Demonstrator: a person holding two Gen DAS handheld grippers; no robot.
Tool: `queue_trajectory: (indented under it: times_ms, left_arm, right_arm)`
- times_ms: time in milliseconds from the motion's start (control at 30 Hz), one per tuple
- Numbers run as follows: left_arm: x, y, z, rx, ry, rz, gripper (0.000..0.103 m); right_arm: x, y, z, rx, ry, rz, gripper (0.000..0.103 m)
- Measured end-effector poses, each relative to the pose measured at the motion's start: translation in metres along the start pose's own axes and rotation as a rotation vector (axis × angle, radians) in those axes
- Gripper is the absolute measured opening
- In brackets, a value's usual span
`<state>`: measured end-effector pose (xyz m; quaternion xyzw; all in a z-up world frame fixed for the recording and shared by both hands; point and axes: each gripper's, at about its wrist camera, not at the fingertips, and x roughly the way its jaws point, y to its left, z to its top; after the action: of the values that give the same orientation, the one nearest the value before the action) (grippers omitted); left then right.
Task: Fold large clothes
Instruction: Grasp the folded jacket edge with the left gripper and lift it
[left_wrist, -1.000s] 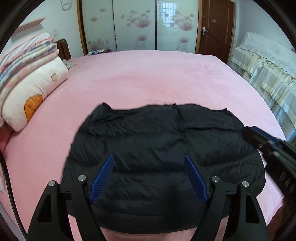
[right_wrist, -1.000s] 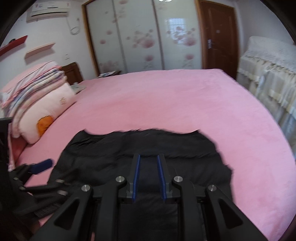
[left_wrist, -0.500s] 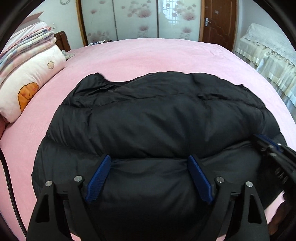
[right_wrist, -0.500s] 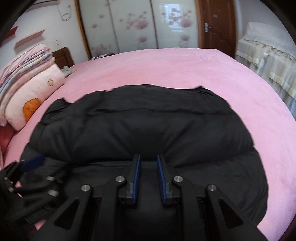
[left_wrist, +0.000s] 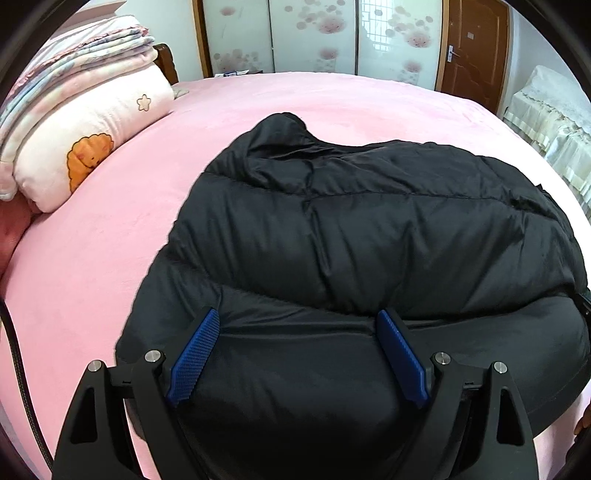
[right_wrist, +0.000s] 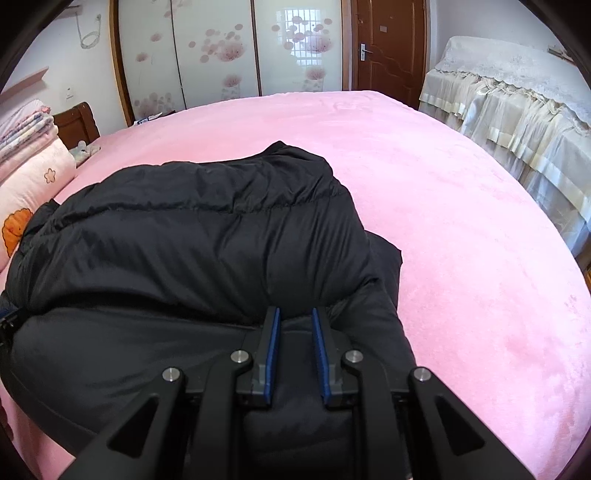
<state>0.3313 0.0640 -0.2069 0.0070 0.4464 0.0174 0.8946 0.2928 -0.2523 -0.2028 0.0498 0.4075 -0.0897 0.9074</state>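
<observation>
A black puffer jacket (left_wrist: 369, 240) lies folded on the pink bed (left_wrist: 92, 258); it also shows in the right wrist view (right_wrist: 184, 251). My left gripper (left_wrist: 299, 325) is open, its blue pads wide apart over the jacket's near left part. My right gripper (right_wrist: 294, 314) is shut on a fold of the jacket near its right edge, black cloth pinched between the narrow blue pads.
A stack of folded quilts and a cartoon pillow (left_wrist: 81, 122) lies at the left of the bed. A lace-covered piece of furniture (right_wrist: 517, 122) stands to the right. Wardrobe doors (right_wrist: 221, 51) and a brown door (right_wrist: 388, 48) are behind the bed.
Both grippers have moved forward and down toward the jacket, which now fills more of each view. The left gripper stays open; the right stays pinched on the cloth.
</observation>
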Motion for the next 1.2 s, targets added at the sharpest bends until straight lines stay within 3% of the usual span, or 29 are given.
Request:
queue_trajectory:
  times_ms: [100, 267, 333, 467, 567, 733, 867, 1033, 1200]
  left_arm:
    - [-0.006, 0.004, 0.000, -0.015, 0.018, -0.010, 0.087]
    - [-0.034, 0.013, -0.001, -0.073, 0.032, -0.054, 0.087]
    - [-0.050, 0.021, -0.008, -0.134, 0.042, -0.104, 0.087]
    - [-0.069, 0.039, -0.030, -0.262, 0.090, -0.223, 0.087]
    - [-0.074, 0.050, -0.050, -0.330, 0.119, -0.280, 0.087]
    - [-0.058, 0.064, -0.078, -0.425, 0.176, -0.369, 0.087]
    - [-0.034, 0.073, -0.096, -0.563, 0.229, -0.531, 0.087]
    - [-0.010, 0.078, -0.105, -0.670, 0.202, -0.651, 0.087]
    - [0.020, 0.076, -0.099, -0.709, 0.161, -0.748, 0.087]
  right_arm:
    - [-0.001, 0.001, 0.002, 0.024, 0.018, 0.005, 0.019]
    - [-0.014, -0.011, 0.006, 0.139, 0.067, 0.121, 0.020]
    - [-0.024, -0.010, 0.008, 0.162, 0.073, 0.156, 0.022]
    - [-0.050, -0.001, 0.008, 0.166, 0.050, 0.154, 0.045]
    - [-0.067, 0.006, 0.010, 0.164, 0.003, 0.148, 0.046]
    - [-0.091, 0.023, 0.019, 0.115, -0.068, 0.183, 0.046]
    - [-0.097, 0.040, 0.025, 0.055, -0.060, 0.202, 0.046]
    - [-0.100, 0.059, 0.021, -0.025, -0.088, 0.174, 0.046]
    - [-0.096, 0.070, 0.019, -0.039, -0.088, 0.197, 0.046]
